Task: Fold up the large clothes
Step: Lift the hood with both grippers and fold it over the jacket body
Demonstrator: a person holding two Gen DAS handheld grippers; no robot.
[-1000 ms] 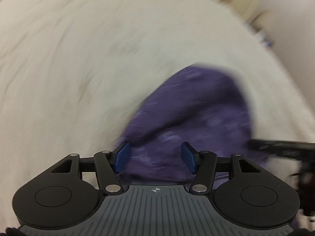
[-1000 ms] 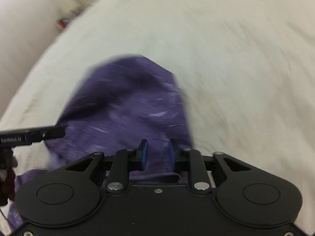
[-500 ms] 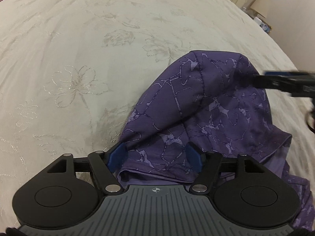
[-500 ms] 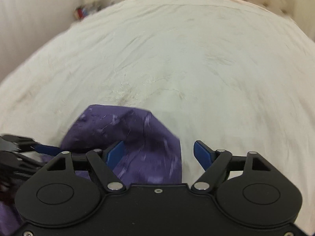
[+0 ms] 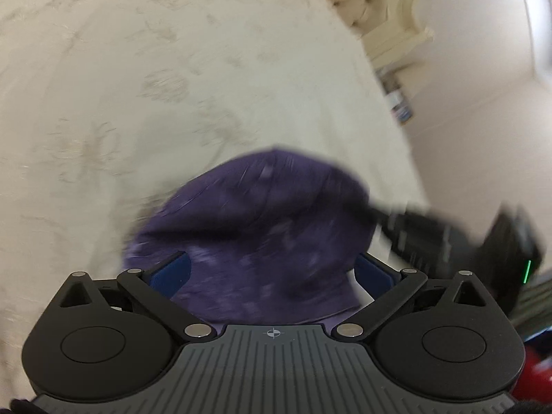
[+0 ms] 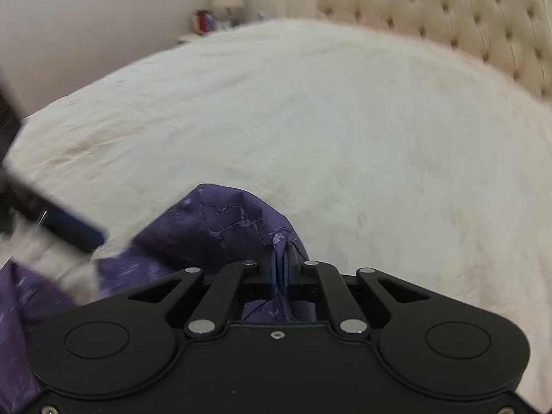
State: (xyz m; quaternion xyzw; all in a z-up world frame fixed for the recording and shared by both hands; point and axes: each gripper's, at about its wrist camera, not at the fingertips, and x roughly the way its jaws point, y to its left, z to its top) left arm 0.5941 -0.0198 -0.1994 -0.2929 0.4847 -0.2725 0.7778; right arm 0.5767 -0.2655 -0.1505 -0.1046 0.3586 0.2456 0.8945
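Little of the folding looks finished to me: the purple, pale-veined patterned fabric garment [image 5: 262, 234] is bunched in a soft mound, with no flat panel or clean crease that I can make out, so I judge the real folds are all left to do. From my left gripper [image 5: 272, 272], the jaws stand spread wide, blue pads on either side of the cloth and pinching nothing; the mound sits between them and rises toward twelve o'clock, resting on the cream embroidered bedspread [image 5: 138, 86]. At about three o'clock in that view a dark blurred shape crosses the cloth's edge, and I take it for my other tool. My right gripper [image 6: 280, 269] has its jaws pressed together on a gathered pleat of the same garment [image 6: 224, 227], which humps up from eleven to twelve o'clock just ahead of the pads and trails off to eight o'clock at the frame's lower left. Beyond it the bedspread [image 6: 345, 120] runs up to a cream tufted headboard [image 6: 448, 17] at one o'clock. The fabric looks thin and limp, creased, and both views are smeared by motion, so its outline and which part of it I hold stay uncertain.
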